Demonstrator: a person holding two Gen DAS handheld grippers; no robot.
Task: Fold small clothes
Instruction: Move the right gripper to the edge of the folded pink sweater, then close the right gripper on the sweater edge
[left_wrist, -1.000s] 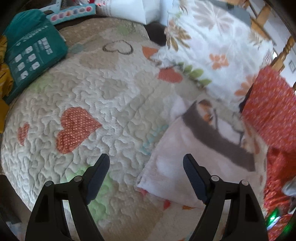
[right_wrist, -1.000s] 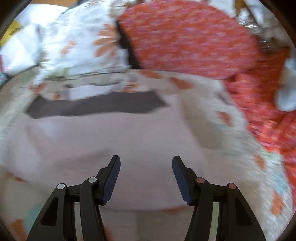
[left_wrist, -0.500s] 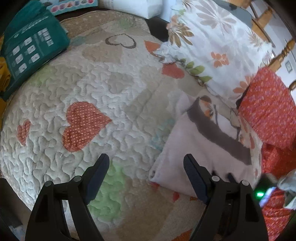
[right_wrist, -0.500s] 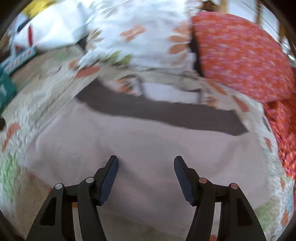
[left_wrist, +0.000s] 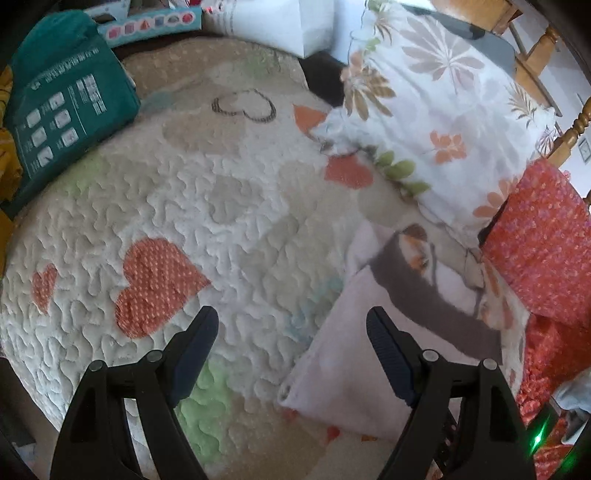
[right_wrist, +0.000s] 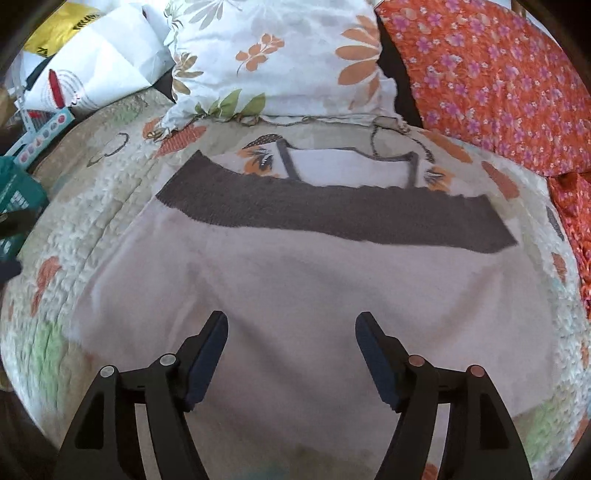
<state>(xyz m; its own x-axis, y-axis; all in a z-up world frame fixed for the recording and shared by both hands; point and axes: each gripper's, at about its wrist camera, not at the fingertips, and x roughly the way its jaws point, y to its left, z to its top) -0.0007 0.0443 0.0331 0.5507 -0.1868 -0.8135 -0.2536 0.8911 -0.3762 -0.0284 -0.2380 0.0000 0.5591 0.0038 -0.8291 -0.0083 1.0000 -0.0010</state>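
While the left hand-held gripper (left_wrist: 291, 328) hangs with its jaws spread wide and empty over the heart-patterned quilt (left_wrist: 207, 206), at lower centre of its view, the pale pink garment (left_wrist: 354, 380) with a grey waistband (right_wrist: 332, 214) lies flat at lower right, its near corner just beside the right finger. Centred in the right wrist view, the right hand-held gripper (right_wrist: 291, 328) is likewise wide open and empty above the cloth's middle. Folding seems not yet begun; next, each probably needs to pinch an edge.

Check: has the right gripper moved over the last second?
Yes. The right gripper swung left: the orange pillow slid from centre to the right edge.
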